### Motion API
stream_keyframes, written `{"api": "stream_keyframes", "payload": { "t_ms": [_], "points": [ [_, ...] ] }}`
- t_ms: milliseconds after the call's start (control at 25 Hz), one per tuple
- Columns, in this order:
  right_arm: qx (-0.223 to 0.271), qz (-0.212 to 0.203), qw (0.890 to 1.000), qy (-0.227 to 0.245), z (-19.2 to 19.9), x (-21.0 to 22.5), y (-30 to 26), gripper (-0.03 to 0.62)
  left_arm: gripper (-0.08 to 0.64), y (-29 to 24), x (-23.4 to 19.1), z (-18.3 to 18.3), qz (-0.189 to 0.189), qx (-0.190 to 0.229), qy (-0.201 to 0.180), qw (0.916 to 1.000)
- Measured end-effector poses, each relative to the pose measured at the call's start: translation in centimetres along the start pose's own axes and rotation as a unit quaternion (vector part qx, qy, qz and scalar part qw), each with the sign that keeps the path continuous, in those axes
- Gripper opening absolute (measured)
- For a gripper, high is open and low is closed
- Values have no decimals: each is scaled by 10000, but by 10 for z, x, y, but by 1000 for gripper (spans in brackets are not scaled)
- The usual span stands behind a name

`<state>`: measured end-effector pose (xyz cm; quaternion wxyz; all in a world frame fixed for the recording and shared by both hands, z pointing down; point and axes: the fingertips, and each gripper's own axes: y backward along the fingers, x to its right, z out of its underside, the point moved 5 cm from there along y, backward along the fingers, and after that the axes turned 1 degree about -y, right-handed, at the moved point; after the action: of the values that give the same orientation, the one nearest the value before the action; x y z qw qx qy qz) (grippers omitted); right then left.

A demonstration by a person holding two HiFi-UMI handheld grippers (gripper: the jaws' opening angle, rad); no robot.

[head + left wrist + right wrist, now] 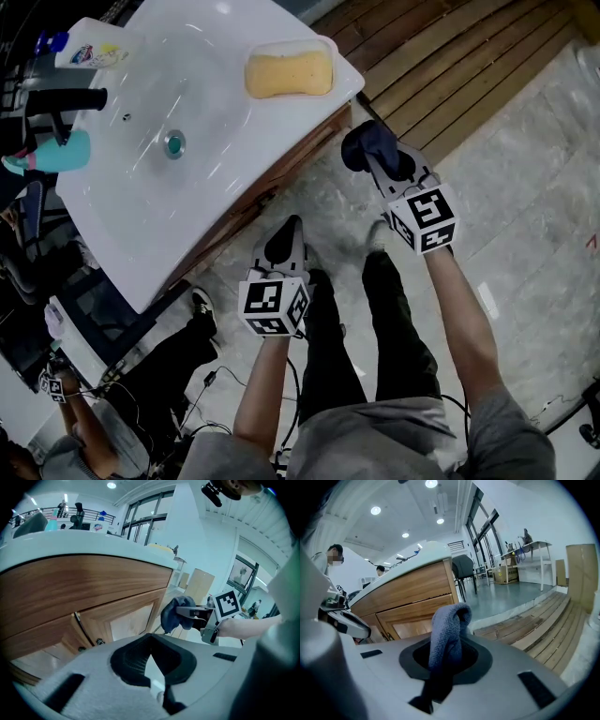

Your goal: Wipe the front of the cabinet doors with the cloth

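Our left gripper [283, 240]: jaws together, nothing held, low before the wooden cabinet doors [124, 620]. Our right gripper [382, 161]: jaws clamped on the dark cloth [361, 142], near the cabinet's corner. Beyond, we list a yellow sponge [289, 71] on the white basin [187, 211].

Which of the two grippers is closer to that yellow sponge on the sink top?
The right. The right gripper, holding the cloth, sits just off the corner of the cabinet below the sponge; the left gripper hangs farther back along the cabinet front.
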<state>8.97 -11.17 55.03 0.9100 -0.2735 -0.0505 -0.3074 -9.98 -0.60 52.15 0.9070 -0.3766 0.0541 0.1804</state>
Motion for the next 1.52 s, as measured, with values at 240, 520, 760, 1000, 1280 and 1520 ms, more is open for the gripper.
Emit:
{"api": "stream_keyframes", "payload": {
  "t_ms": [240, 520, 760, 1000, 1280, 1520],
  "points": [
    [-65, 66, 9999, -47, 13, -17, 17, 57, 8, 15, -1, 4, 79, -12, -55, 10000],
    [-61, -35, 10000, 25, 19, -45, 21, 57, 8, 25, -7, 11, 117, 5, -6, 9999],
    [-178, -328, 9991, 205, 39, -84, 6, 57, 8, 31, -21, 26, 93, -11, 37, 9999],
    [-279, -544, 9979, 205, 60, -119, -17, 57, 8, 38, -41, 43, 77, -60, 73, 9999],
    [-384, -770, 9957, 331, 89, -157, -55, 57, 8, 42, -66, 62, 65, -103, 22, 9999],
    [-371, -753, 9948, 572, 103, -167, -82, 57, 8, 40, -87, 77, 25, -117, 33, 9999]
  ]
}}
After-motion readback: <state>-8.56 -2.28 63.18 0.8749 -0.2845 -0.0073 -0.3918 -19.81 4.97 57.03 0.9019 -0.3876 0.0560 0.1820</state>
